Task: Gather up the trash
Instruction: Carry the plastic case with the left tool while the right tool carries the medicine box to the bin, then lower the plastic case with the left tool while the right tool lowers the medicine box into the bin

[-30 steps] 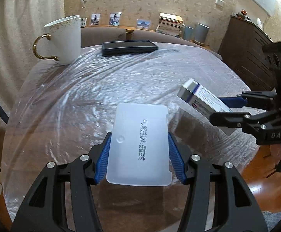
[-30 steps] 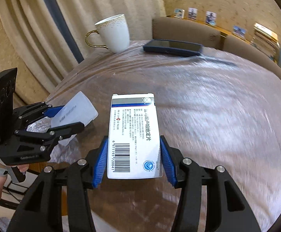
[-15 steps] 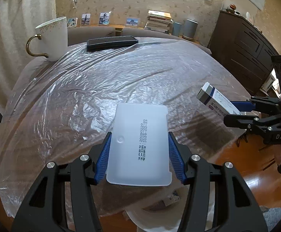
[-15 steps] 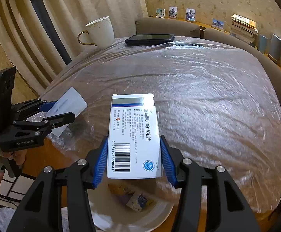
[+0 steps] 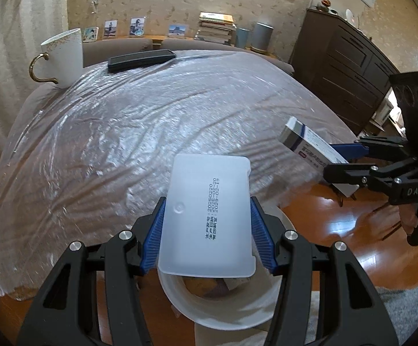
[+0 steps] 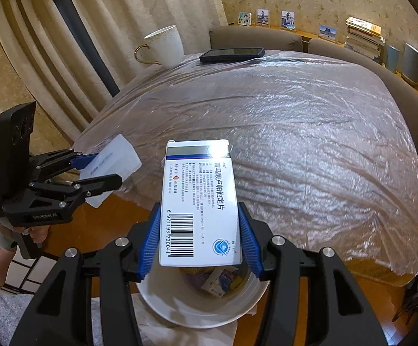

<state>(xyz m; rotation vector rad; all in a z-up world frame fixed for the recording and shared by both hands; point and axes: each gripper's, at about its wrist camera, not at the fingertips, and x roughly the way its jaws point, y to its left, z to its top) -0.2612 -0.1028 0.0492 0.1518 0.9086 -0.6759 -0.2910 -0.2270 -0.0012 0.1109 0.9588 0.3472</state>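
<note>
My left gripper (image 5: 207,230) is shut on a frosted white plastic case (image 5: 209,213) with printed dates, held above the white round trash bin (image 5: 223,314) on the floor. My right gripper (image 6: 198,239) is shut on a white and blue medicine box (image 6: 198,204) with a barcode, also held over the bin (image 6: 200,308), which holds several small packets. The right gripper with its box (image 5: 309,144) shows at the right of the left wrist view. The left gripper with its case (image 6: 113,164) shows at the left of the right wrist view.
The table (image 5: 151,115) is covered in wrinkled clear plastic. At its far side stand a white mug with a gold handle (image 5: 62,54) and a black phone (image 5: 141,59). Chairs, a dark cabinet (image 5: 344,66) and curtains surround the table. The floor is polished wood.
Both grippers have pulled back from over the table to beyond its near edge, each still holding its item. The white bin on the floor has come into view below them.
</note>
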